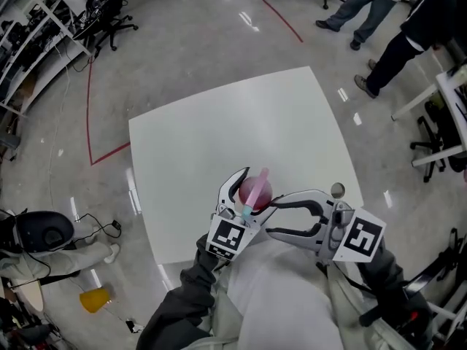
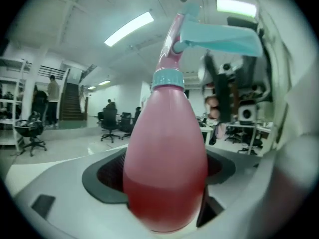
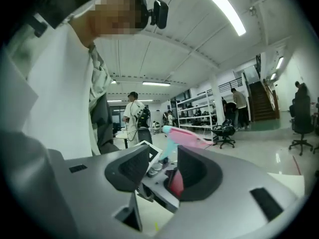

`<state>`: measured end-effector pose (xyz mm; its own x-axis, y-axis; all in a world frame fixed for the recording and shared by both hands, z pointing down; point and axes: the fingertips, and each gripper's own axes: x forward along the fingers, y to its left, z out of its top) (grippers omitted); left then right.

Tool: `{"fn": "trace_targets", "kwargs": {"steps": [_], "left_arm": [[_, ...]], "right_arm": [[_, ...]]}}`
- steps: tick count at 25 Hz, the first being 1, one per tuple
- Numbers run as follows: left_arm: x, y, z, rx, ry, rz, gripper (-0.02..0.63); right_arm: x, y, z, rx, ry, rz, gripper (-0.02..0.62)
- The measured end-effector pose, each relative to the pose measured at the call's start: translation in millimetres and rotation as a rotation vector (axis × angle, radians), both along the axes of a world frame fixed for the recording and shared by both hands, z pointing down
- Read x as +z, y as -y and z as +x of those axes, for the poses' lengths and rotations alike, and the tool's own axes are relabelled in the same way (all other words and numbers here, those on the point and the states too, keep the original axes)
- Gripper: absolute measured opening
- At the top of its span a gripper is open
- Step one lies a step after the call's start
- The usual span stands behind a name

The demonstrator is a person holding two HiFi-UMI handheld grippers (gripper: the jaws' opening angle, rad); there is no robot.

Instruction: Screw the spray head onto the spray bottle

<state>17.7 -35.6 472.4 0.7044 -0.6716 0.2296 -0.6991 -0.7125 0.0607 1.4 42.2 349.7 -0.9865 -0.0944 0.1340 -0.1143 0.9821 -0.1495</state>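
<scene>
The red spray bottle (image 1: 259,190) is held upright over the table's near edge, with my left gripper (image 1: 252,188) shut on its belly. In the left gripper view the bottle (image 2: 167,158) fills the space between the jaws. The pink spray head (image 2: 172,34), with its teal trigger, sits on the neck by a teal collar (image 2: 168,77). My right gripper (image 1: 271,217) is just right of the bottle with its jaws apart and nothing between them. In the right gripper view the spray head (image 3: 185,136) and a bit of the red bottle (image 3: 175,180) show beyond the gap of the right gripper (image 3: 159,171).
The white table (image 1: 219,130) stretches ahead of both grippers. People stand at the far right (image 1: 379,6), with office chairs beyond them. On the floor at left are a dark rounded object (image 1: 44,232) and a yellow object (image 1: 95,297). A white desk frame (image 1: 438,122) stands at right.
</scene>
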Motion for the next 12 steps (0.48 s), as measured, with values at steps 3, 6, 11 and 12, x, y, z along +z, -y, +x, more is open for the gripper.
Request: {"fn": "trace_targets", "kwargs": {"steps": [3,6,11,12], "left_arm": [[-8,-20,10,0.182,-0.014,0.022,0.437],[-2,-35,25,0.309,0.045,0.019,0.437],[-7,-23,18,0.236,-0.03,-0.015,0.433],[-8,-19,16,0.202,-0.049,-0.027,0.431]], "right_arm": [[12,21,12,-0.01,-0.069,0.068,0.252],[29,26,-1,-0.111,-0.162,0.161,0.255],[22,41,-13,-0.014,-0.063,0.12,0.124],[22,50,-13,0.058,-0.045,0.08,0.123]]}}
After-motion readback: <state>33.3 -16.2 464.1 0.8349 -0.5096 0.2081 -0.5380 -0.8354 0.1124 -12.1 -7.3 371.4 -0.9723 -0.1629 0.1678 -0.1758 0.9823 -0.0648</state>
